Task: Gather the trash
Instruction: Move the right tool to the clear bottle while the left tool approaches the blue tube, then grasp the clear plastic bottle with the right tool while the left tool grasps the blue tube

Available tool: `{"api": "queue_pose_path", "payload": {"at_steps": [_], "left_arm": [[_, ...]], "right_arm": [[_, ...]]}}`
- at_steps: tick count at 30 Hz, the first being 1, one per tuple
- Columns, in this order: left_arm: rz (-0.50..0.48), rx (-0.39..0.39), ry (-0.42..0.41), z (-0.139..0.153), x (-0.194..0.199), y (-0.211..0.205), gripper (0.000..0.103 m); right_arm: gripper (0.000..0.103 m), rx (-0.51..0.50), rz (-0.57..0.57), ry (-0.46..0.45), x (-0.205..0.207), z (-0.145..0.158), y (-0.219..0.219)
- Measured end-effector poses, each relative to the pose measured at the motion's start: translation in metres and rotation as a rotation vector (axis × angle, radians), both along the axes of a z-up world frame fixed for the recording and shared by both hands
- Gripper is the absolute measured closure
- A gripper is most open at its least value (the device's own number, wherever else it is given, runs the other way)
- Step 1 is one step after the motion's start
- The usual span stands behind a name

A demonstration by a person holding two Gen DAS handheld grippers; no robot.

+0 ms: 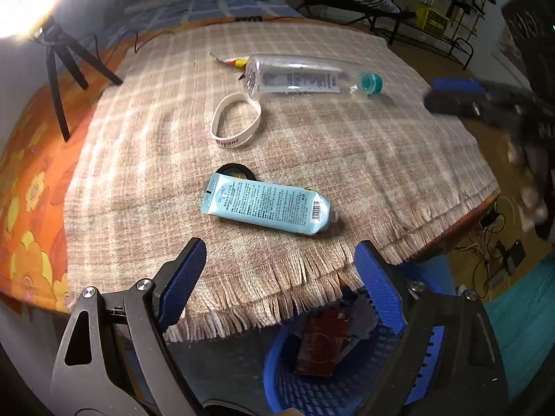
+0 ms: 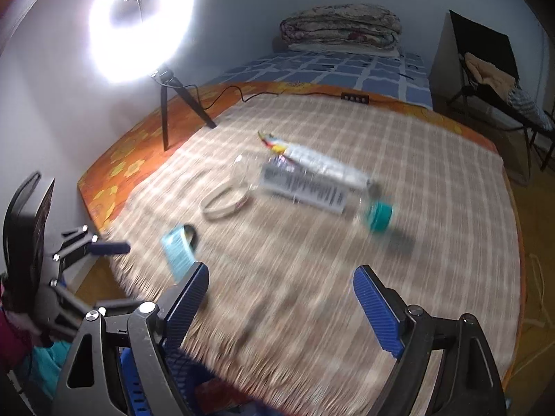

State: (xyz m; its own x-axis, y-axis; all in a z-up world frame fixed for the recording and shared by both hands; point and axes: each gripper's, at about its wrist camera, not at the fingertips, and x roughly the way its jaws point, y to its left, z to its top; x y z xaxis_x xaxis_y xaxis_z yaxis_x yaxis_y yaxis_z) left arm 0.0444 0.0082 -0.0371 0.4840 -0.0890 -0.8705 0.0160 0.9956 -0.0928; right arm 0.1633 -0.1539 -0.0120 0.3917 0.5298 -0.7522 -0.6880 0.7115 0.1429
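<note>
A light blue tube (image 1: 267, 206) lies on the checked cloth (image 1: 347, 138) near its front fringe, over a black ring (image 1: 236, 170). Behind it lie a white wristband (image 1: 236, 121), a clear bottle with a teal cap (image 1: 305, 78) and a small wrapper (image 1: 230, 60). A blue basket (image 1: 312, 384) with a brown packet (image 1: 317, 346) stands below the cloth's edge. My left gripper (image 1: 281, 263) is open and empty above the fringe, just short of the tube. My right gripper (image 2: 281, 287) is open and empty over the cloth, with the bottle (image 2: 305, 183), wristband (image 2: 225, 202) and tube (image 2: 178, 246) ahead of it. The right gripper shows blurred at the right in the left wrist view (image 1: 461, 98).
A ring light on a tripod (image 2: 142, 24) stands at the table's far left corner. A power strip (image 2: 354, 97) and cable lie at the far edge. A bed with folded blankets (image 2: 341, 24) lies behind, a chair (image 2: 485, 69) to the right. Cables lie on the floor (image 1: 496, 253).
</note>
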Motion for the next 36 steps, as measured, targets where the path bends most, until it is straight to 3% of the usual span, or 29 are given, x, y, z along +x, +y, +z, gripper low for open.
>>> {"api": "queue_pose_path", "payload": {"at_steps": [10,17,29,32,36], "left_arm": [[0.049,-0.085,0.066,-0.015,0.02,0.013,0.02],[0.064,-0.113,0.099,-0.026,0.032,0.017,0.02],[0.094,-0.112,0.12,-0.034,0.067,0.01,0.023],[0.105,-0.094,0.123,-0.035,0.079,0.008,0.03],[0.115,-0.081,0.124,-0.037,0.093,0.005,0.032]], "right_arm": [[0.015,-0.121,0.082,-0.044,0.06,-0.01,0.046],[0.015,-0.237,0.137,-0.107,0.073,-0.024,0.076],[0.012,-0.354,0.203,-0.156,0.083,-0.051,0.114],[0.011,-0.356,0.198,-0.161,0.086,-0.054,0.119],[0.01,-0.384,0.203,-0.184,0.087,-0.06,0.126]]}}
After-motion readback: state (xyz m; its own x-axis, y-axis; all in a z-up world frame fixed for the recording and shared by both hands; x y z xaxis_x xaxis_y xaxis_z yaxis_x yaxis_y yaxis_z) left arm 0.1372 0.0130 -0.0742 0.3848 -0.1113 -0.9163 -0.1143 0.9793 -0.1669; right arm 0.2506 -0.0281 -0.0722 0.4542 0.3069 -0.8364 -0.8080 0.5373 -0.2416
